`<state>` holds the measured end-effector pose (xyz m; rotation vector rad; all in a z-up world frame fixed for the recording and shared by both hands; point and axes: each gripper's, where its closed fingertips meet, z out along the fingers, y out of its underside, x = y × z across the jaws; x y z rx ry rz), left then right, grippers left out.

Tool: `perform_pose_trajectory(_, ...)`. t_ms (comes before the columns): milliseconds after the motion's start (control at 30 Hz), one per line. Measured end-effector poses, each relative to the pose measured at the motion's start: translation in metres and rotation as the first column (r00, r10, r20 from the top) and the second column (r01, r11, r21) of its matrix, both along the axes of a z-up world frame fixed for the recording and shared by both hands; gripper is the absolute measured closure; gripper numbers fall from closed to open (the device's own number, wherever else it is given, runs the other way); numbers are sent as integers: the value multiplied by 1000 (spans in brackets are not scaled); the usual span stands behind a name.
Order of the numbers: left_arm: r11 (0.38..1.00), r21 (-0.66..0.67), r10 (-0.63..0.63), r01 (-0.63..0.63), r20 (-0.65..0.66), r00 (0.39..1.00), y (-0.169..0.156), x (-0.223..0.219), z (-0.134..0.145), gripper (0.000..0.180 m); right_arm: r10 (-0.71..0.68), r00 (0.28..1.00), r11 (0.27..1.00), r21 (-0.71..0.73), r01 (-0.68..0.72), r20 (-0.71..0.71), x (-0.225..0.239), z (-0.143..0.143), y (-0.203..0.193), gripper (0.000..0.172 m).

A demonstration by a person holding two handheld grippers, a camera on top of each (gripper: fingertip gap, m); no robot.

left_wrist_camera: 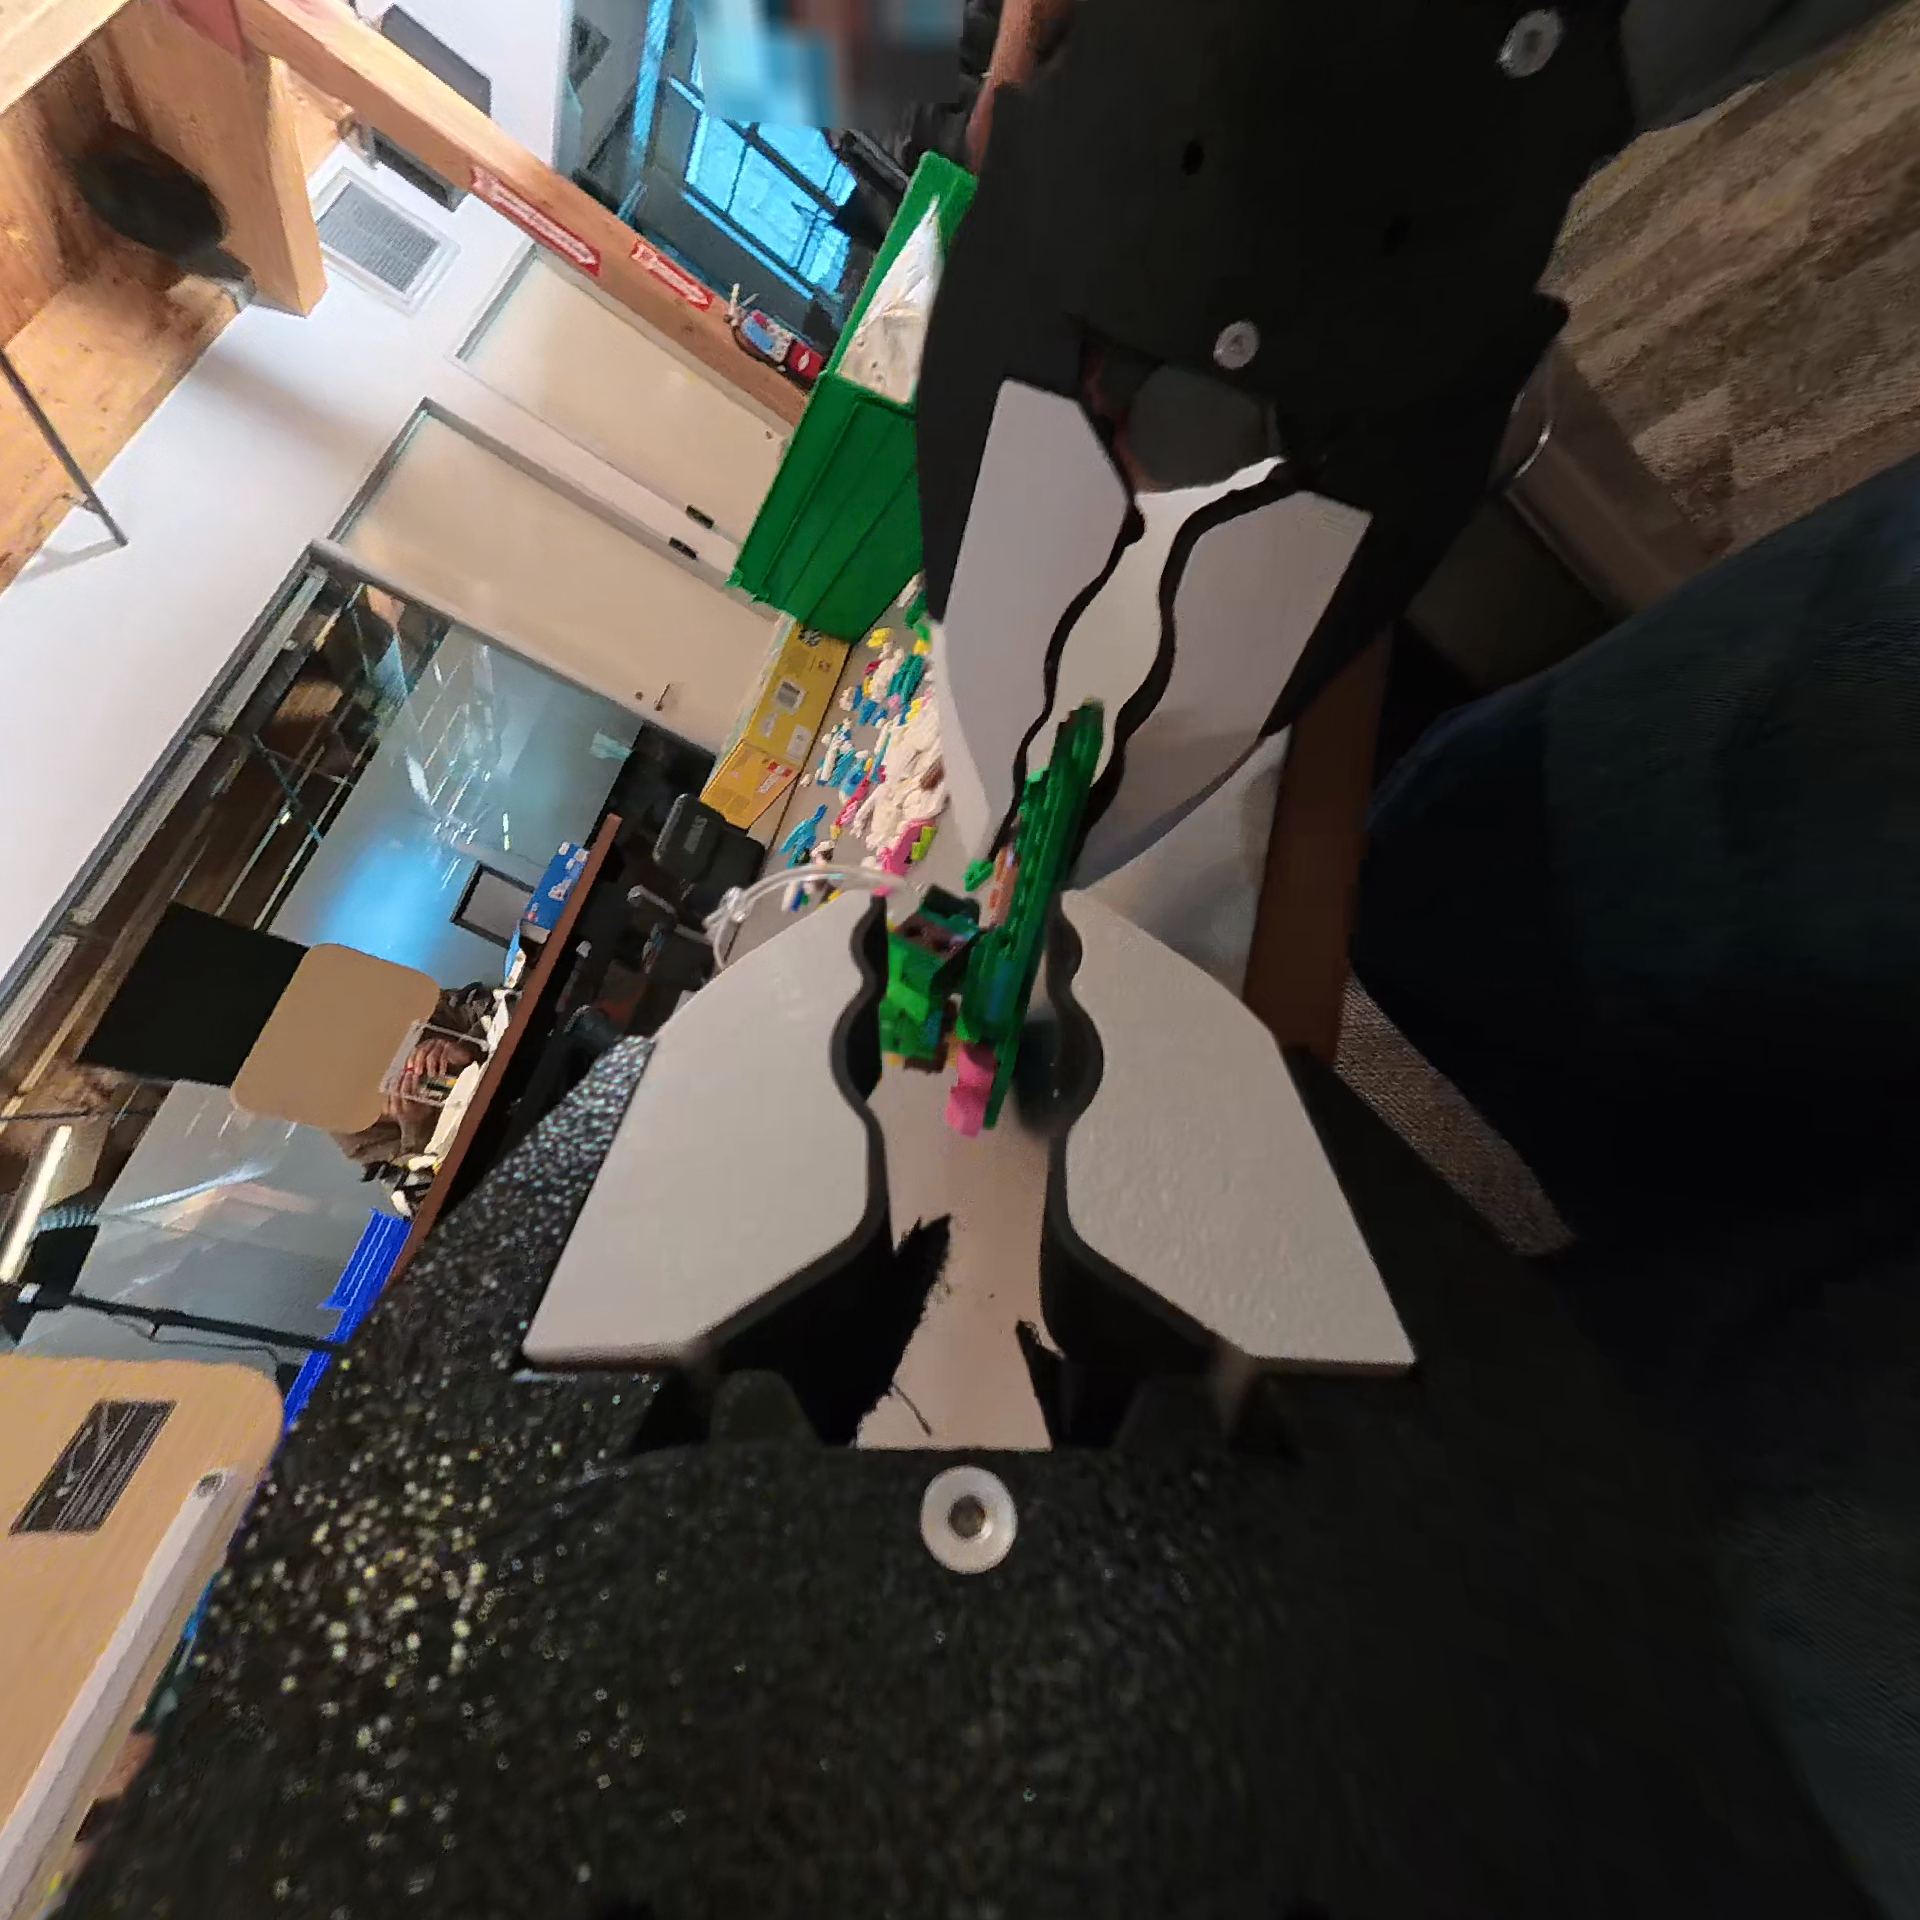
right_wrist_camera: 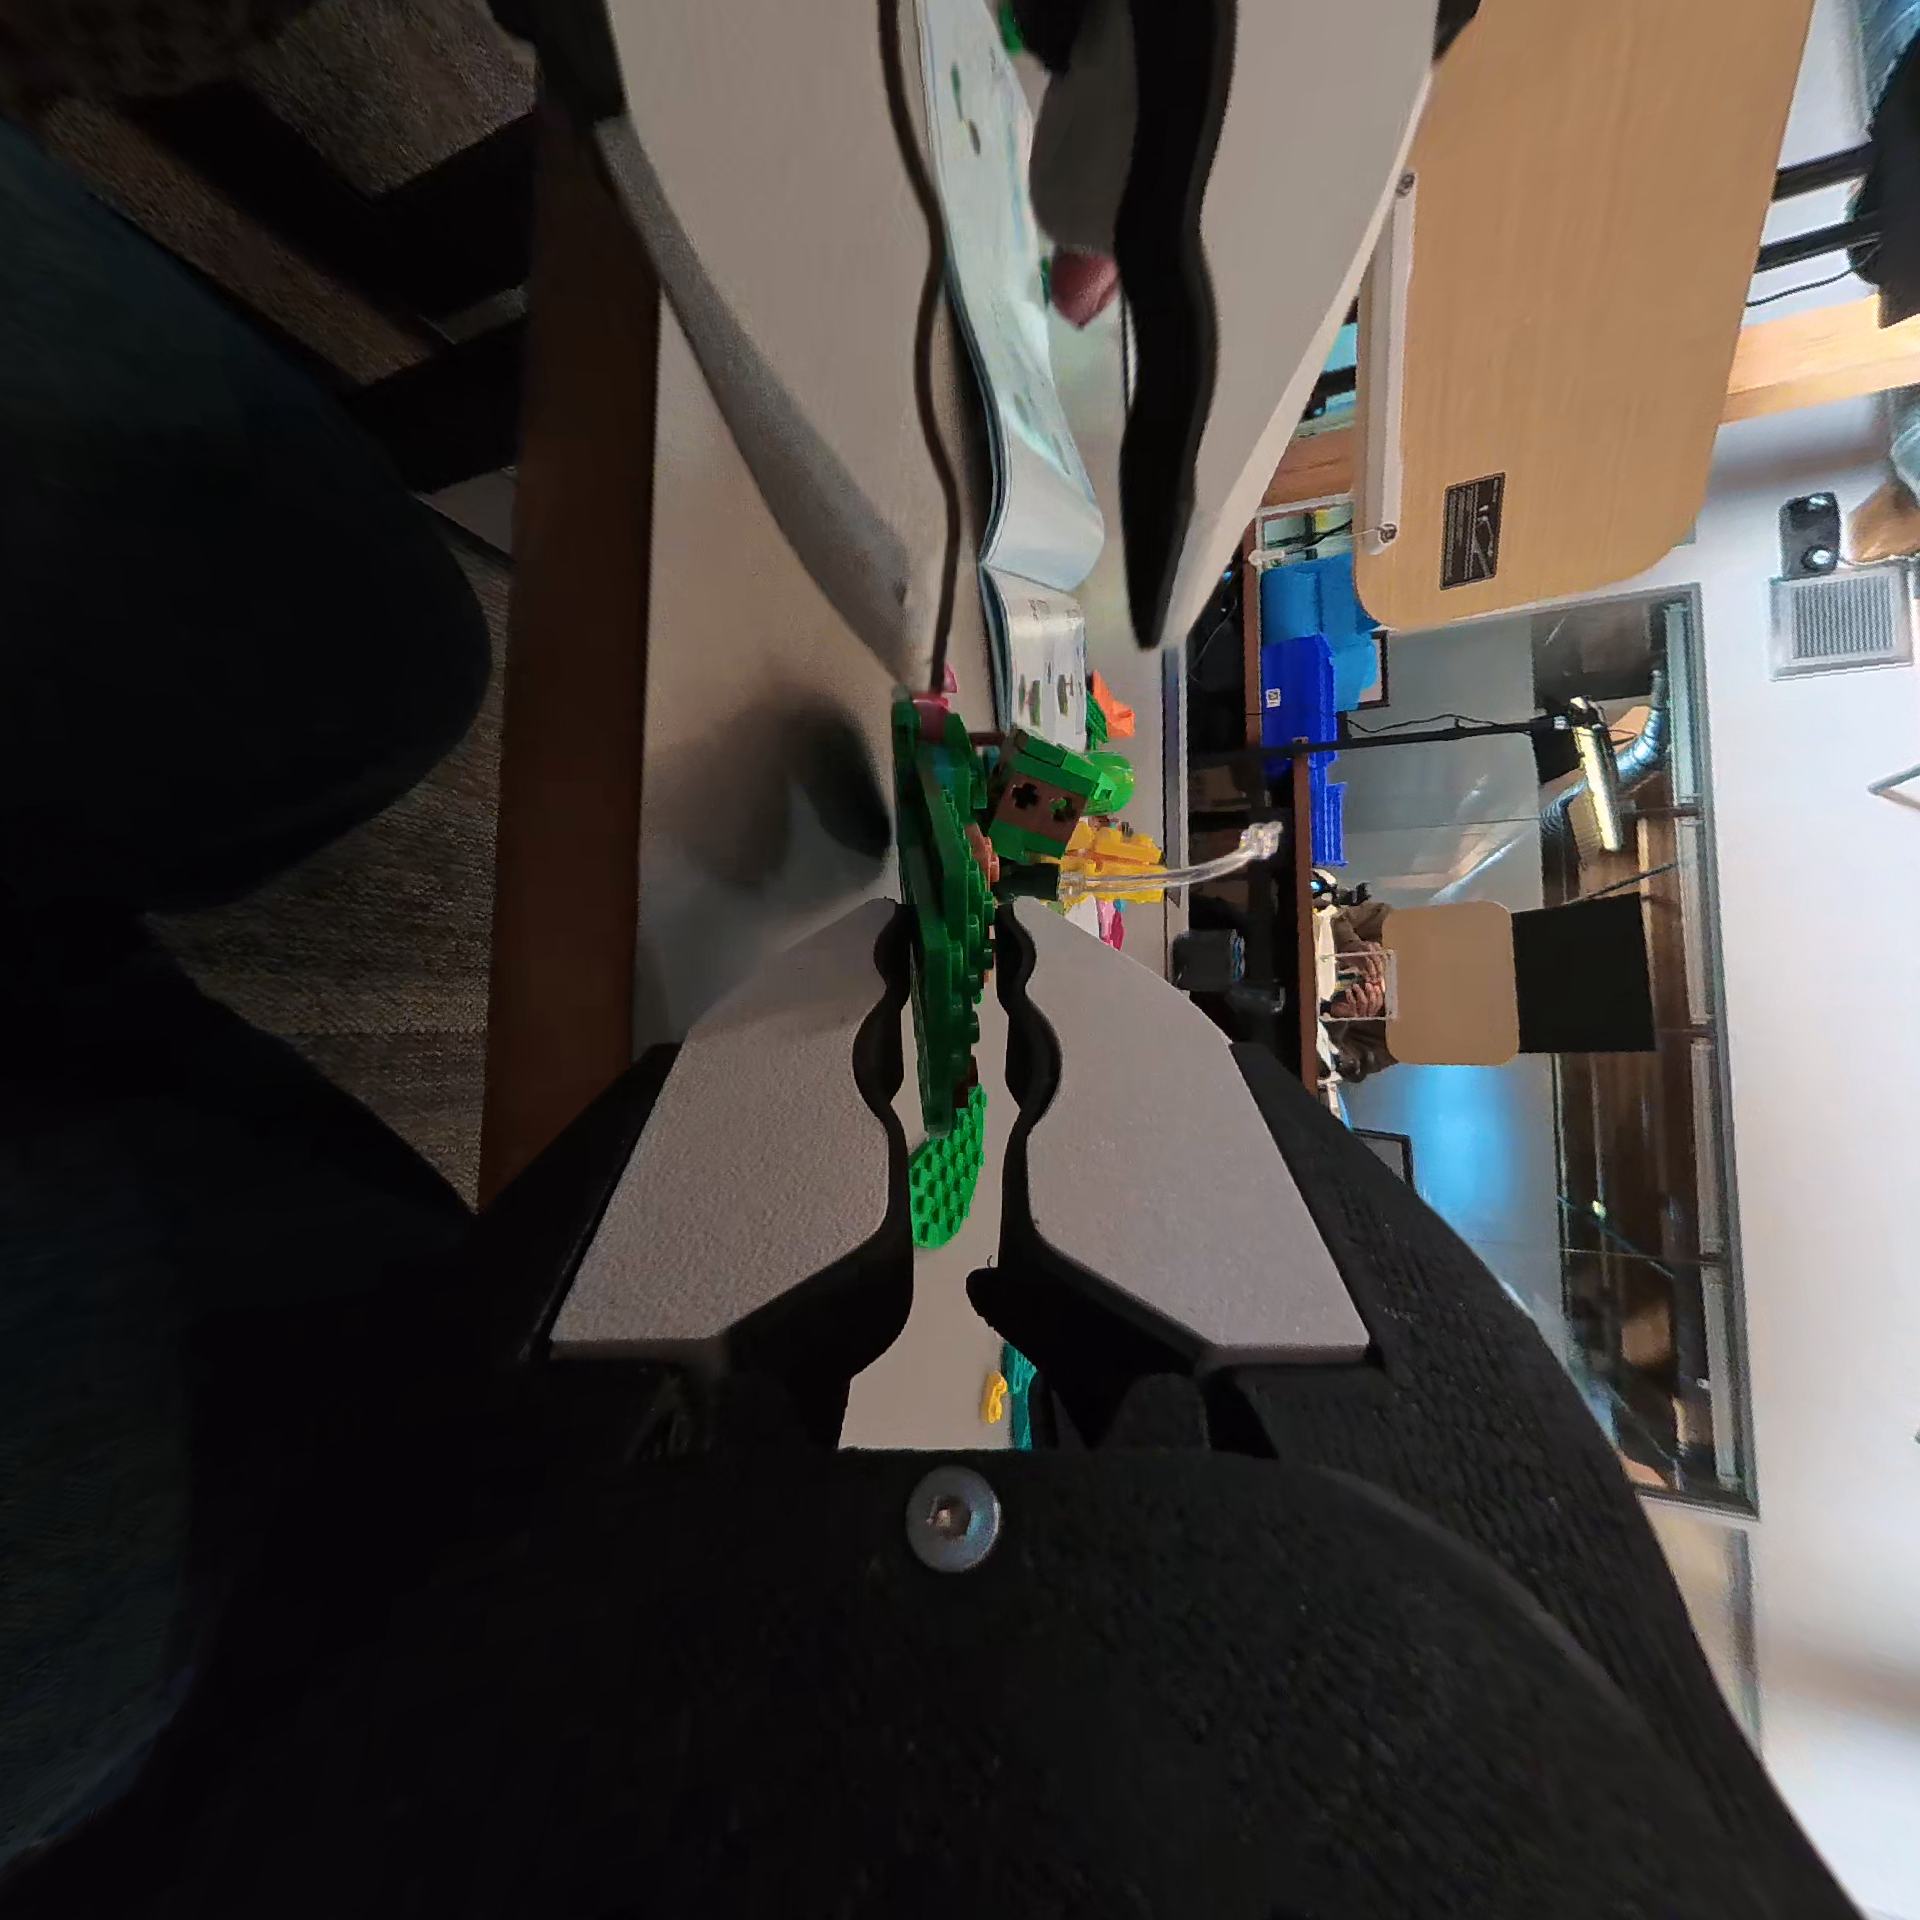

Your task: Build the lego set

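A green studded base plate (right_wrist_camera: 940, 831) stands on edge just above the white table (right_wrist_camera: 727, 582). It carries a small green-and-brown block (right_wrist_camera: 1044, 805), a pink brick and a clear curved rod (right_wrist_camera: 1195, 862). My right gripper (right_wrist_camera: 948, 920) is shut on the plate's edge, with both pads against it. It also shows at the top of the left wrist view (left_wrist_camera: 1070, 769), clamping the plate's far end. My left gripper (left_wrist_camera: 971, 925) is open. The plate (left_wrist_camera: 1023, 935) and the block (left_wrist_camera: 925, 966) stand between its fingers without being pressed. In the right wrist view the left gripper (right_wrist_camera: 1029, 649) shows with its fingers wide apart.
A green bin (left_wrist_camera: 842, 499), a yellow box (left_wrist_camera: 779, 717) and a pile of loose coloured bricks (left_wrist_camera: 894, 727) lie farther along the table. An open booklet (right_wrist_camera: 1029, 457) lies behind the build. The table's brown edge (right_wrist_camera: 571, 727) runs close by, and blue bins (right_wrist_camera: 1309, 665) stand beyond it. There is about 5 centimeters between the tips of the two grippers.
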<state>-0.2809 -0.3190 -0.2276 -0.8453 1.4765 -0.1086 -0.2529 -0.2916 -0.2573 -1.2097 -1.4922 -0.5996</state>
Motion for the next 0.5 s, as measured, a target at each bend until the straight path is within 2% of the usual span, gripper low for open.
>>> perform_pose_trajectory(267,998,-26,64,-62,92,994,18,-13,22,150,2,1000,1000,-13,-2,-22,8,23,10,158)
perform_pose_trajectory(500,994,-21,105,-103,165,981,27,-21,47,151,-14,999,995,-100,10,-46,17,81,15,159)
